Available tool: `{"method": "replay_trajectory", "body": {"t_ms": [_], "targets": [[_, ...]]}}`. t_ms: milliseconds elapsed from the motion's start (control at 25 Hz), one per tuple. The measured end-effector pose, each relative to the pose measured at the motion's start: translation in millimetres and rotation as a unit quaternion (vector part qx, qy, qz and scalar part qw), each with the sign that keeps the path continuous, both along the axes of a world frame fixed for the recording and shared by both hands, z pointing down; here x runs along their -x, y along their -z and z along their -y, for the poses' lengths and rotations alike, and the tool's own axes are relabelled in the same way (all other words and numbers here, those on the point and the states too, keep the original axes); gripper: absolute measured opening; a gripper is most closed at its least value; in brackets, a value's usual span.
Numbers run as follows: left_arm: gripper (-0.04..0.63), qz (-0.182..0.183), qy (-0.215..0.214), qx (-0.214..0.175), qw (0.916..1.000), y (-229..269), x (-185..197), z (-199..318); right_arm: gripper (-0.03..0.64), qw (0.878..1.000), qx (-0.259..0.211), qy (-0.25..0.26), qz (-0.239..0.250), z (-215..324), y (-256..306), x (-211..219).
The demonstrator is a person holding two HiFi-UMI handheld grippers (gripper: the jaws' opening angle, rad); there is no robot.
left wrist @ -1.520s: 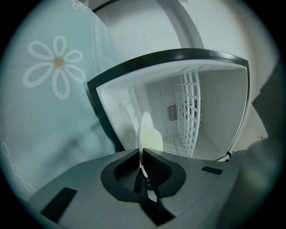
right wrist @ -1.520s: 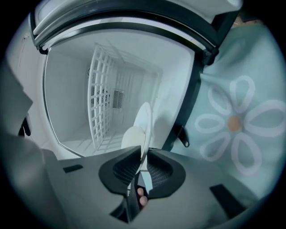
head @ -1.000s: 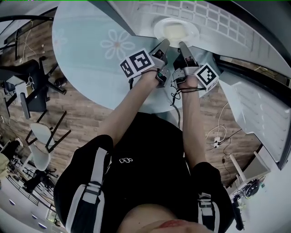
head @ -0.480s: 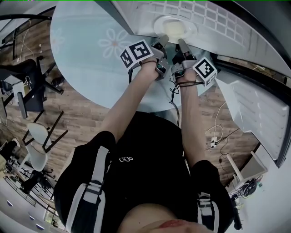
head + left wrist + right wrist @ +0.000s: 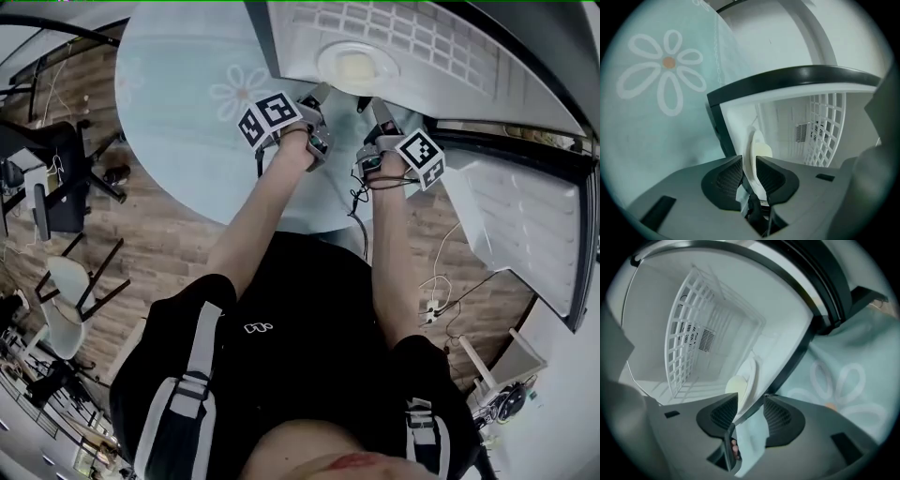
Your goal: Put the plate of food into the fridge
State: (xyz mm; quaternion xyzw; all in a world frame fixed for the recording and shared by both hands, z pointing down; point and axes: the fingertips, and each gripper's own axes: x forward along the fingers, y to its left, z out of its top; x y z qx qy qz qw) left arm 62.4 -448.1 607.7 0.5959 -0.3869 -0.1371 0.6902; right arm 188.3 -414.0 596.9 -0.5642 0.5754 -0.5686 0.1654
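Note:
The white plate (image 5: 356,64) with a pale yellow lump of food (image 5: 358,66) lies on the white floor inside the open fridge (image 5: 441,42). My left gripper (image 5: 317,94) is just off the plate's near left rim, and my right gripper (image 5: 373,105) is just off its near right rim. In the left gripper view the plate (image 5: 753,145) shows edge-on in the gap of the left gripper (image 5: 749,176), whose jaws are opening. The right gripper (image 5: 751,416) is opening too, with the plate's rim (image 5: 747,376) in line with its gap and daylight beside one pad.
A white wire basket (image 5: 693,333) lines the fridge's back. The fridge's dark door frame (image 5: 787,77) arches over the opening, and its door (image 5: 525,225) hangs open at the right. A round table with a flowered pale cloth (image 5: 187,112) is at the left; chairs (image 5: 75,281) stand beyond.
Both grippers have drawn back a little from the plate toward me and spread apart. The plate stays inside the fridge, which now fills more of the view.

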Motion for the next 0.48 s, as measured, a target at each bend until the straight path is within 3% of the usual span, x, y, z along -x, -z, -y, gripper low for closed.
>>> {"method": "replay_trajectory", "body": {"t_ms": [80,280,480], "targets": [[0.101,-0.007,0.012,-0.002,0.9999,7.7,4.1,-15.7,0.17,1.0,-0.011,-0.006,0.006,-15.8,8.5,-6.3],[0.035,-0.078,0.055,-0.017,0.9953,48.5,8.2,-52.6,0.019,0.998,-0.069,-0.003,0.003,-44.4,49.0,-12.3],[-0.008,-0.096,0.062,-0.059,0.9917,85.6,11.6,-66.2,0.0,0.993,-0.116,0.013,0.007,-53.1,83.3,-8.8]]}}
